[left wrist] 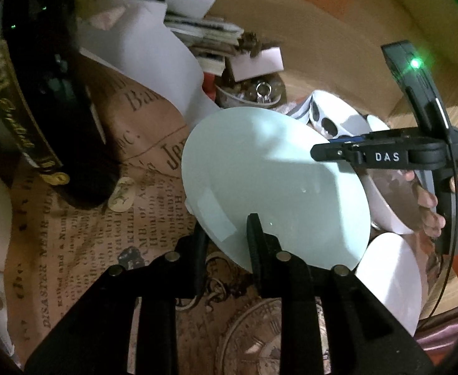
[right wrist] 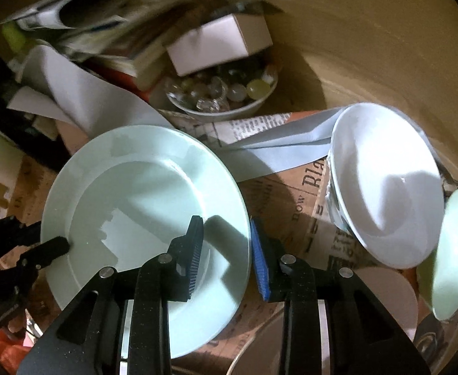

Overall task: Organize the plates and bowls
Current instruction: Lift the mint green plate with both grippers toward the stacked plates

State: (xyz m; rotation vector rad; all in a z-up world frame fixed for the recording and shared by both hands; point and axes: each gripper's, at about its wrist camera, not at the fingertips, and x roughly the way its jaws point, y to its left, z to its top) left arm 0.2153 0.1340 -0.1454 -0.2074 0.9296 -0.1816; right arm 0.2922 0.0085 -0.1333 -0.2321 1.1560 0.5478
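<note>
the left tongs [left wrist: 226, 243] are clamped on the near rim of the pale green plate [left wrist: 269, 181], held tilted above the worktop [left wrist: 82, 250]. the right tongs [right wrist: 227, 250] straddle its opposite rim, pads apart. risk: a one-edge grip lets the plate pivot into the white bowl [right wrist: 385, 181] just right.

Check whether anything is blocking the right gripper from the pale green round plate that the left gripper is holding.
Nothing visible does. The pale green round plate has its right rim between the right gripper's blue pads, with no other object in that gap. The left gripper clamps the opposite rim.
</note>
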